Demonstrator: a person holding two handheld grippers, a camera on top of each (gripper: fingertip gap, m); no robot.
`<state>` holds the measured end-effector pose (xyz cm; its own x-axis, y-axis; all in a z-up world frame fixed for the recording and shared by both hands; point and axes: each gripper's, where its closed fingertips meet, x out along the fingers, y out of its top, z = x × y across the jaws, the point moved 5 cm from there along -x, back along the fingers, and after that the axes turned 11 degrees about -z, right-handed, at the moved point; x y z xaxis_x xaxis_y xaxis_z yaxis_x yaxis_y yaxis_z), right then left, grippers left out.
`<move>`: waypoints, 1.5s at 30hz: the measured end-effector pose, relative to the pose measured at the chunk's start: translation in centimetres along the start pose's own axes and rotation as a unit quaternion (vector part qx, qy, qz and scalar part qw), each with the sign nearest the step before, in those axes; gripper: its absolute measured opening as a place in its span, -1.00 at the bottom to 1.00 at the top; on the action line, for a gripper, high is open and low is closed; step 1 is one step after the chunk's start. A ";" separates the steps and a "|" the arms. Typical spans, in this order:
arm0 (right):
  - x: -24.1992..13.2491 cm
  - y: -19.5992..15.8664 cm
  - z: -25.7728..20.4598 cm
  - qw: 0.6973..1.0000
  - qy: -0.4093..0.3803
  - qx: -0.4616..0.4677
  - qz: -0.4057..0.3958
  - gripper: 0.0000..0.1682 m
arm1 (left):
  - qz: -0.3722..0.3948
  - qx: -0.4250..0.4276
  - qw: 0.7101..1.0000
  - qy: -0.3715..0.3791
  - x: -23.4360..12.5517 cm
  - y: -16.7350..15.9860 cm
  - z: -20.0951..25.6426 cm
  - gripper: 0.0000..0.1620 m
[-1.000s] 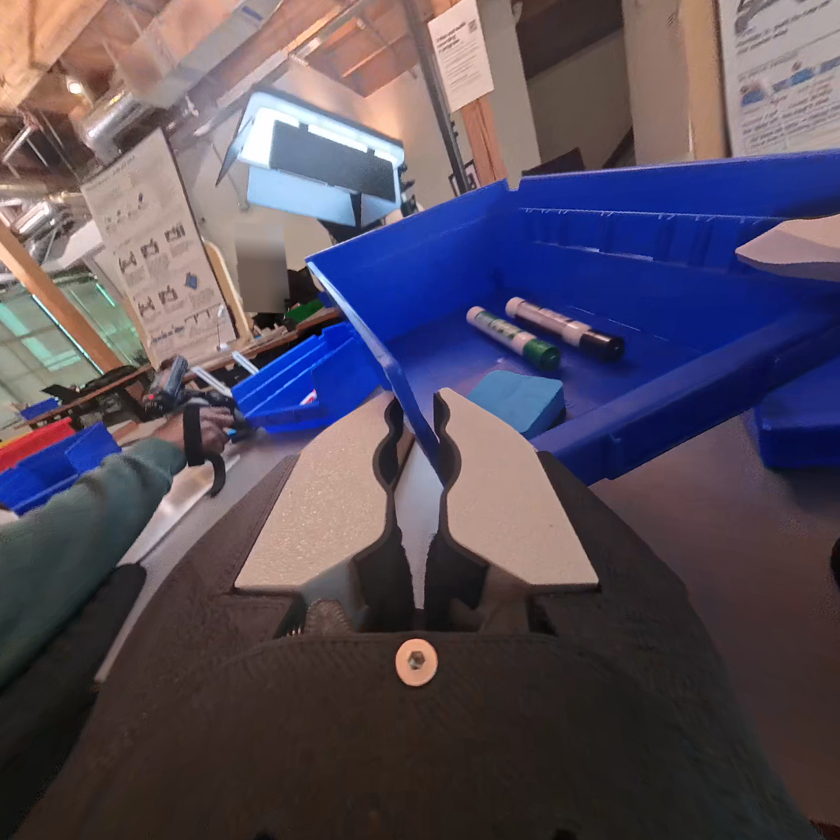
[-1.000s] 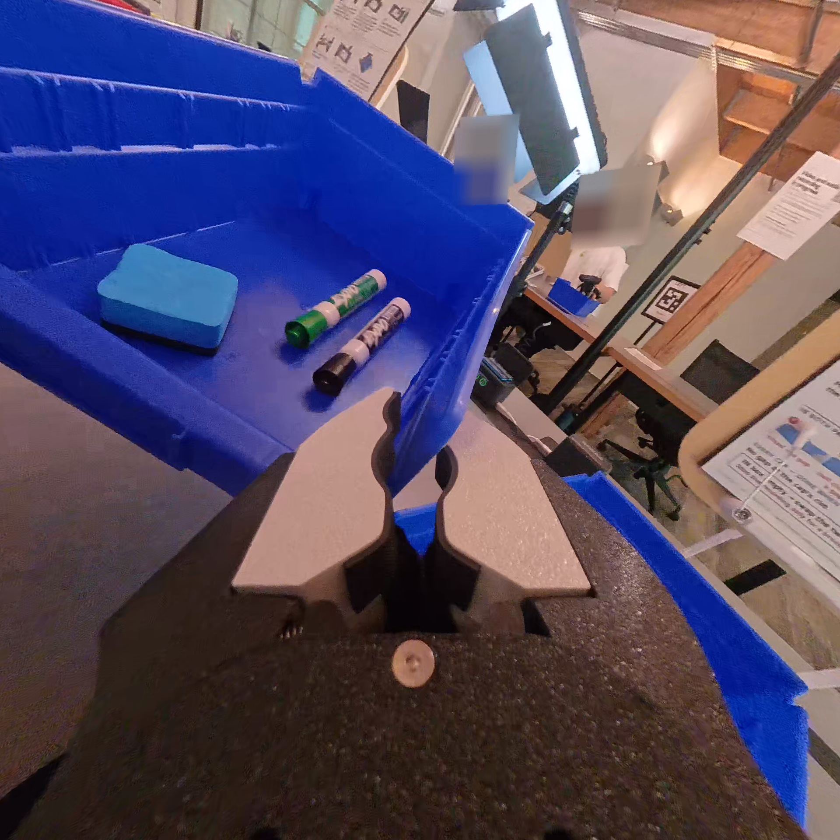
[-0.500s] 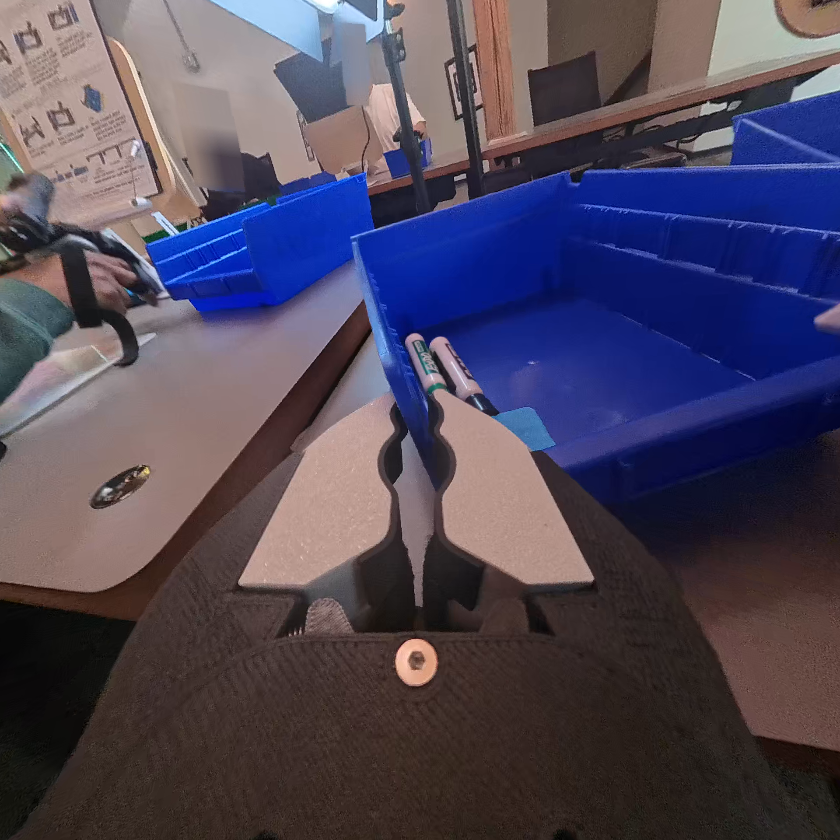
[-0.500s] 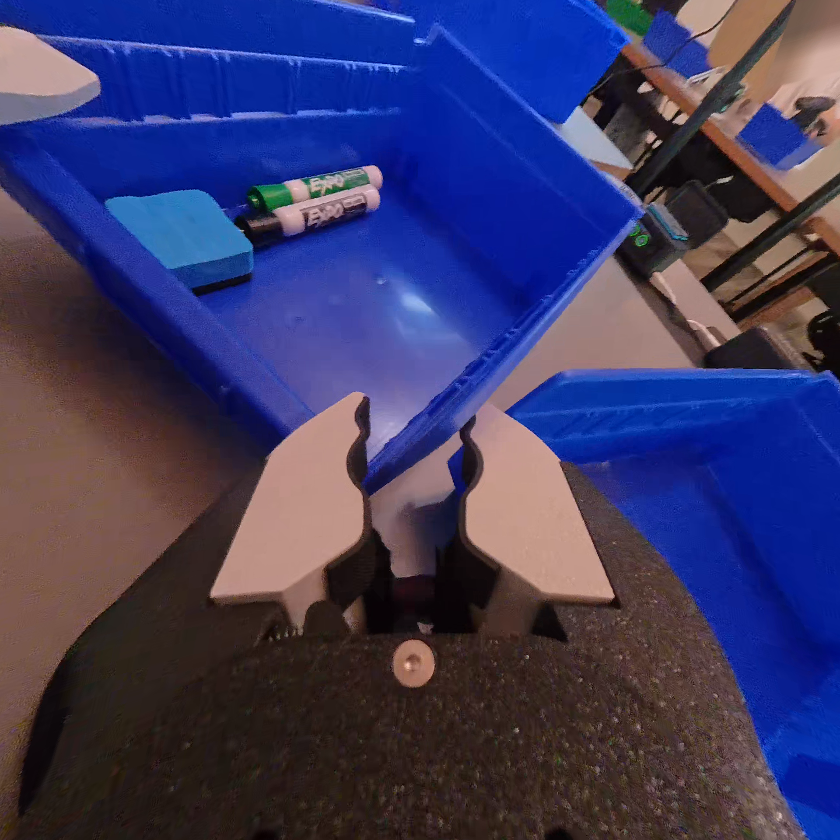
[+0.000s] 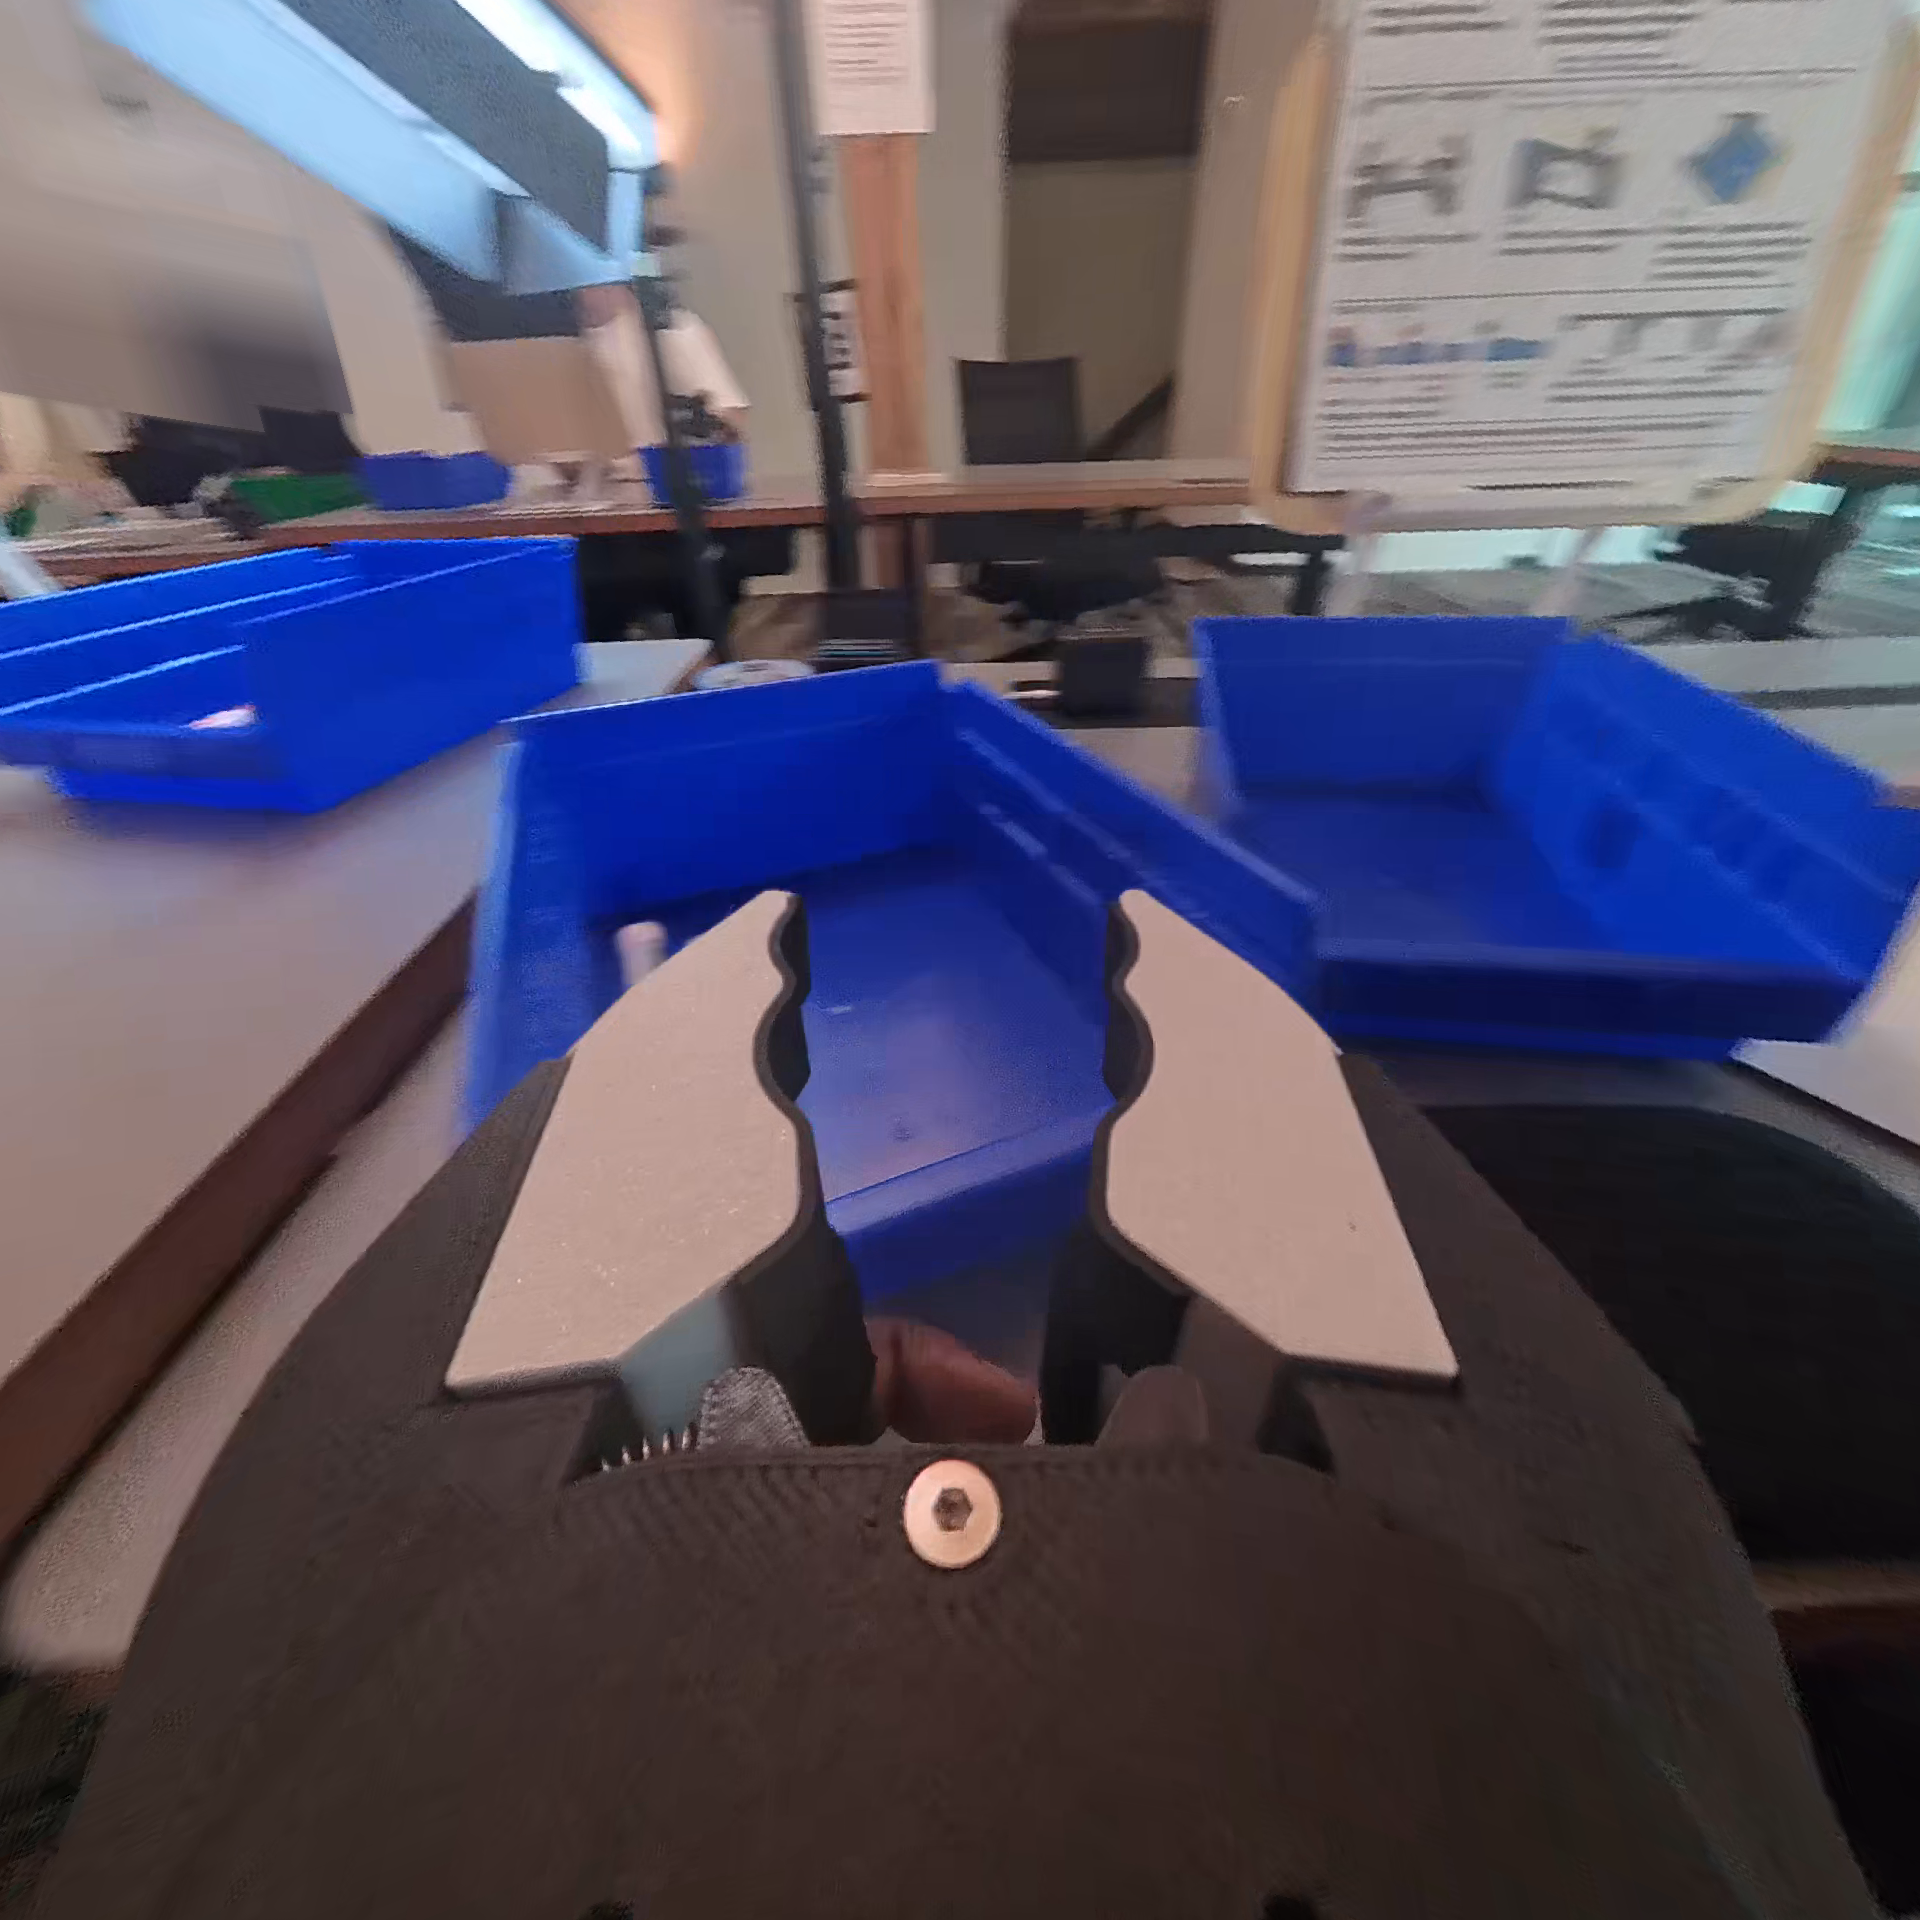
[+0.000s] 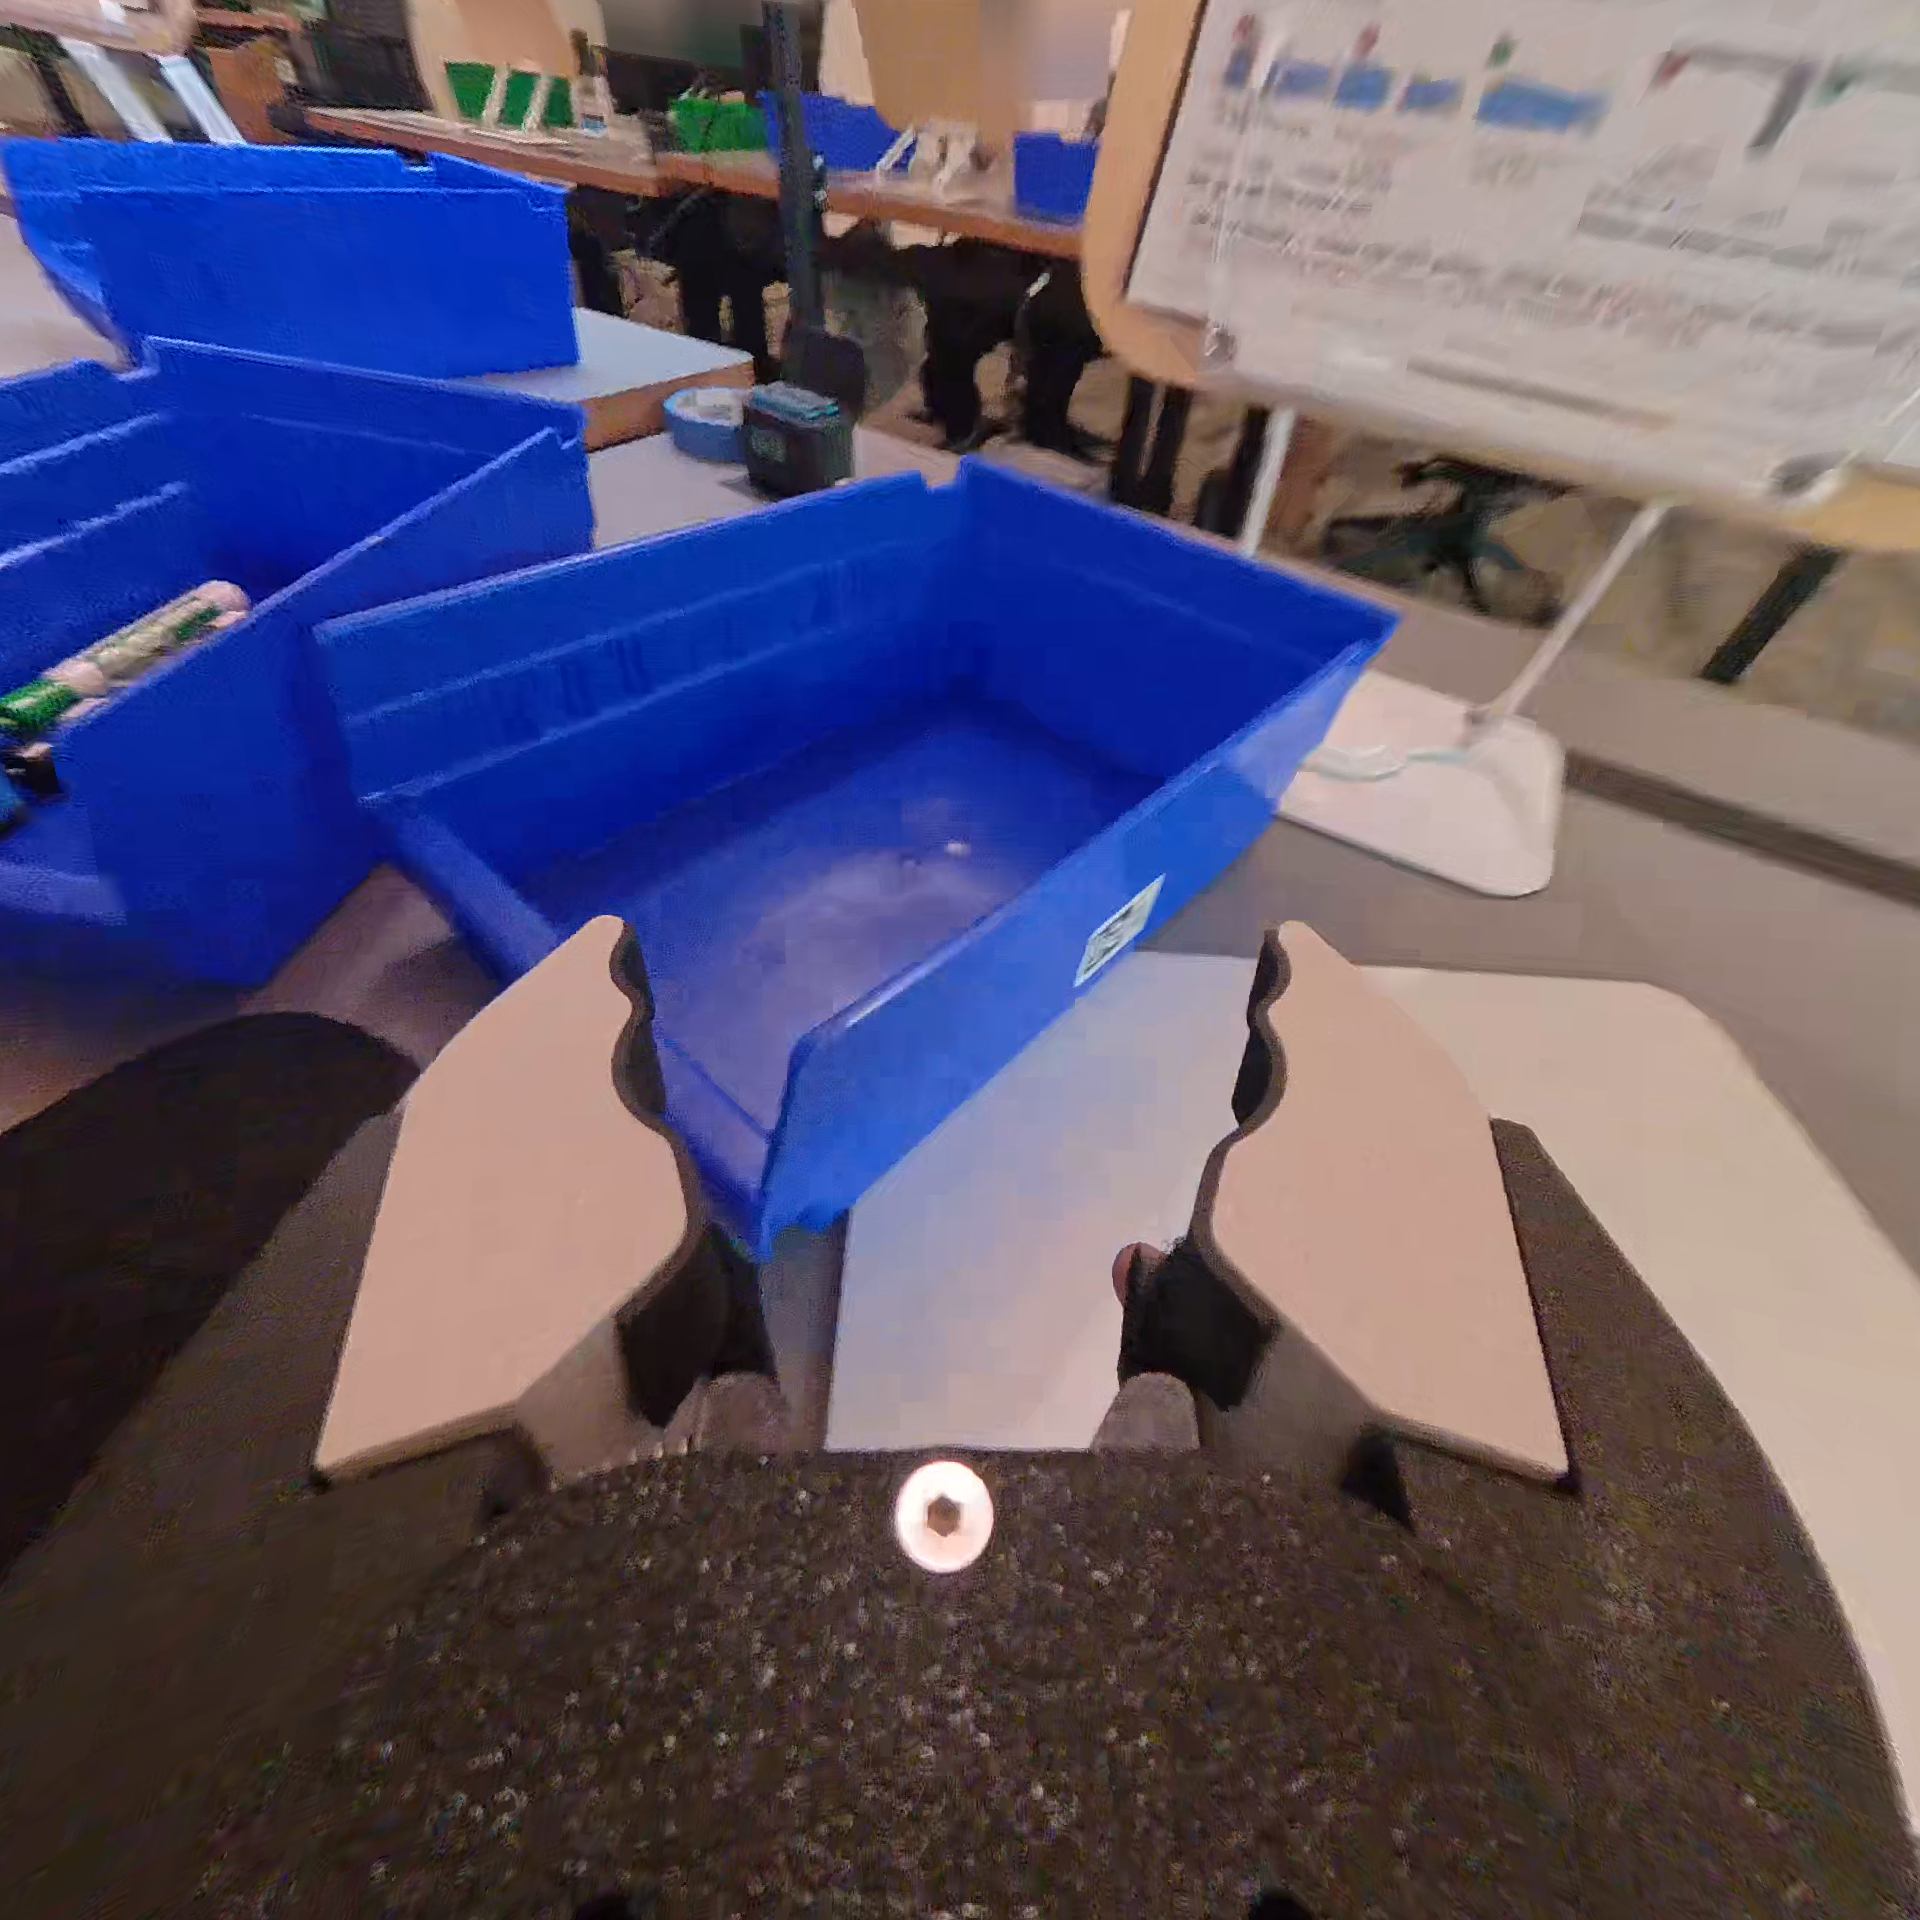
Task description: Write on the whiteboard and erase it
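The left tongs (image 5: 951, 940) hung wide and empty over the near end of a blue bin (image 5: 727, 790) on the desk (image 5: 187, 977), level and aimed along its length. The right tongs (image 6: 940, 971) gaped wider, empty, over the corner of a second blue bin (image 6: 1195, 831). Markers (image 6: 114, 655), white-barrelled with green on them, lay blurred in the first bin, long axes slanting up and rightward in the right wrist view. No writing board could be told apart for certain.
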<state>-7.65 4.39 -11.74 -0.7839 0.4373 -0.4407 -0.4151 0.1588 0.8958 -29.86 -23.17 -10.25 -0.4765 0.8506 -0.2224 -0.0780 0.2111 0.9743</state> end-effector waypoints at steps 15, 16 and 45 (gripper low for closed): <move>-1.2 -4.6 1.4 0.990 -0.049 -0.103 -0.087 -0.83 | -0.106 0.088 0.982 -0.126 7.6 -3.7 13.7 -0.24; -1.6 -4.7 1.5 0.989 -0.053 -0.104 -0.090 -0.83 | -0.115 0.087 0.982 -0.123 8.0 -4.0 13.8 -0.23; -18.5 -12.2 29.5 0.920 -0.340 -0.098 -0.169 -0.84 | -0.045 0.242 0.920 -0.304 16.0 2.4 48.7 -0.76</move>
<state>25.57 20.49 -12.83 -0.1517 0.8555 -0.4951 -0.7101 0.2541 0.6566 4.98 14.42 -13.15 0.1032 0.9002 -0.4232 0.3764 0.3585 0.8543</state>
